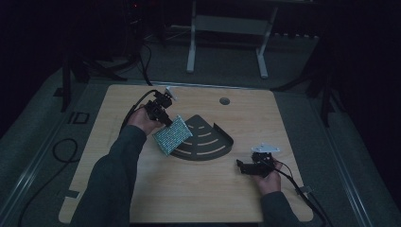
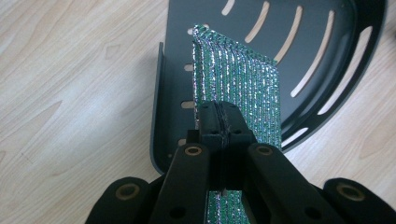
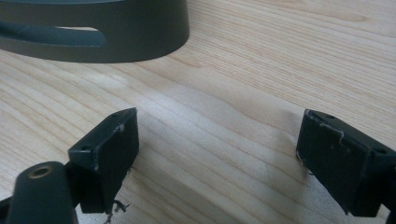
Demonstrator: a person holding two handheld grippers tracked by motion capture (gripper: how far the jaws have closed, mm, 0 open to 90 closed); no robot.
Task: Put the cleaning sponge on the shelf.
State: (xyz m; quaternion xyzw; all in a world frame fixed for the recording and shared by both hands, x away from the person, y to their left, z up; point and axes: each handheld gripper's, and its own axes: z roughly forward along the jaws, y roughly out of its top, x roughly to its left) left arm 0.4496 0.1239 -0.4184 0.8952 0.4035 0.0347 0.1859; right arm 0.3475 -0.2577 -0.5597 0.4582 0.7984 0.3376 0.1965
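Wooden table (image 1: 189, 194) — white frame (image 1: 227, 28) behind.

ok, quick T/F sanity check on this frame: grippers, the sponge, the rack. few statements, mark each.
1. The left gripper is shut on the glittery green sponge. True.
2. The right gripper also holds something. False: its jaws stand wide apart over bare wooden table, nothing between them.
3. The sponge lies flat on the table. False: it is held edge-up, over the straight wall of the dark corner shelf rack.
4. The rack has slots cut through its floor, with the table showing through them. True.
5. The right gripper is touching the rack. False: in the high view it sits apart from the rack, nearer the person's side.
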